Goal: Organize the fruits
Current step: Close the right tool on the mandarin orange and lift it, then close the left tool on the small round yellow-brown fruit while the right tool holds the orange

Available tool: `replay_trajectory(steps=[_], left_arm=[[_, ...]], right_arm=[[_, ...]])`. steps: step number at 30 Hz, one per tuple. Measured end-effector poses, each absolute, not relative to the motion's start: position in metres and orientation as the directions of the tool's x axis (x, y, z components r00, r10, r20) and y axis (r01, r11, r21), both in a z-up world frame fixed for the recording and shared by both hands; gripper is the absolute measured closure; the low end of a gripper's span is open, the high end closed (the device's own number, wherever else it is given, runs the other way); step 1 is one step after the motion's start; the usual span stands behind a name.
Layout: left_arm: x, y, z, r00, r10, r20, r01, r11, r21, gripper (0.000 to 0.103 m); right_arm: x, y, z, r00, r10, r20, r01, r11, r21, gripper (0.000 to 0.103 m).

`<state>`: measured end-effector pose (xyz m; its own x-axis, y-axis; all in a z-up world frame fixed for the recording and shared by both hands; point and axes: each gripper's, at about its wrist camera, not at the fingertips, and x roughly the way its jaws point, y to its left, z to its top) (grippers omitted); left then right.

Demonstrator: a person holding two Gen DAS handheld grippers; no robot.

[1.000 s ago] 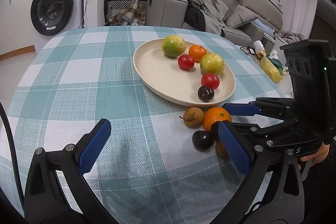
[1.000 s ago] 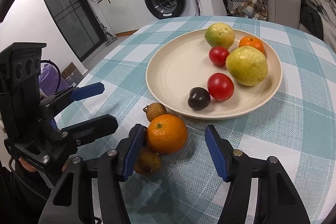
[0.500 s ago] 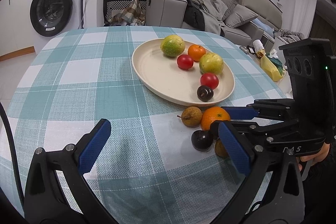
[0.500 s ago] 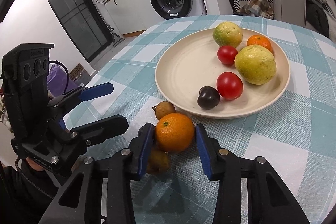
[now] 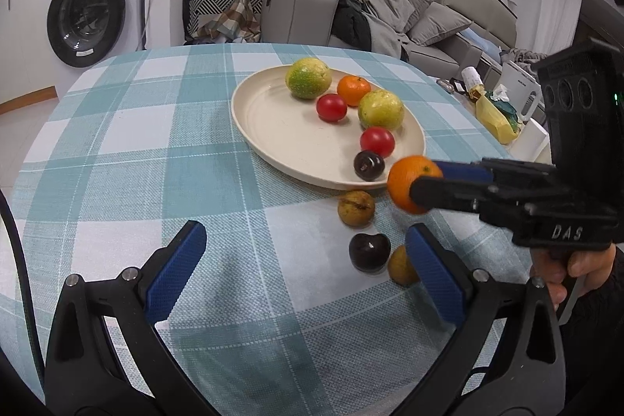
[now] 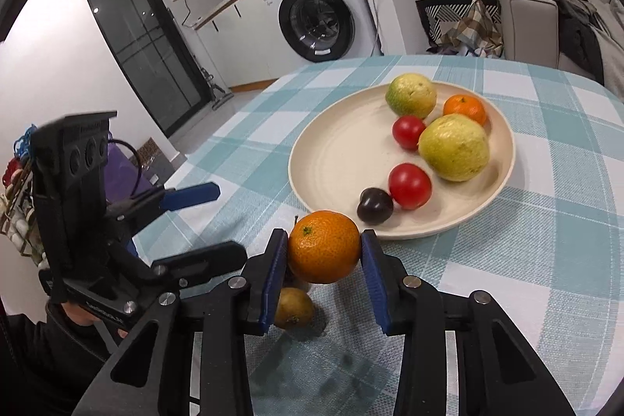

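Right gripper (image 6: 323, 252), its jaws just closed, clamps the orange (image 6: 323, 246) just above the checked tablecloth (image 6: 546, 279) beside the cream plate (image 6: 335, 158), seemingly to add it there; left gripper (image 5: 302, 275) waits wide apart.

The right gripper (image 6: 323, 252) clamps an orange (image 6: 323, 246) just short of the plate's (image 6: 331, 158) near rim.

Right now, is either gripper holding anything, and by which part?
The right gripper clamps the orange across its sides, blue pads on opposite flanks. The left gripper is open, holding nothing.
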<state>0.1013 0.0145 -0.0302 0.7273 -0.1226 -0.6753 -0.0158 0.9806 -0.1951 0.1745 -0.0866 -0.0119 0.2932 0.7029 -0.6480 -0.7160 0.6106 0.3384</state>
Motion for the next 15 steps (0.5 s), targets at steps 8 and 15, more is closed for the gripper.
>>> replay_trajectory(steps=[8, 15], left_arm=[[0.100, -0.009, -0.032, 0.707, -0.180, -0.684, 0.073, 0.980, -0.183, 0.001], [0.100, -0.013, -0.034, 0.697, -0.185, -0.693, 0.077, 0.980, -0.185, 0.012]], right_arm=[[0.180, -0.099, -0.004, 0.339, 0.707, -0.621, -0.694, 0.633, 0.341, 0.064], [0.183, -0.101, -0.002, 0.354, 0.702, -0.617, -0.686, 0.644, 0.339, 0.064]])
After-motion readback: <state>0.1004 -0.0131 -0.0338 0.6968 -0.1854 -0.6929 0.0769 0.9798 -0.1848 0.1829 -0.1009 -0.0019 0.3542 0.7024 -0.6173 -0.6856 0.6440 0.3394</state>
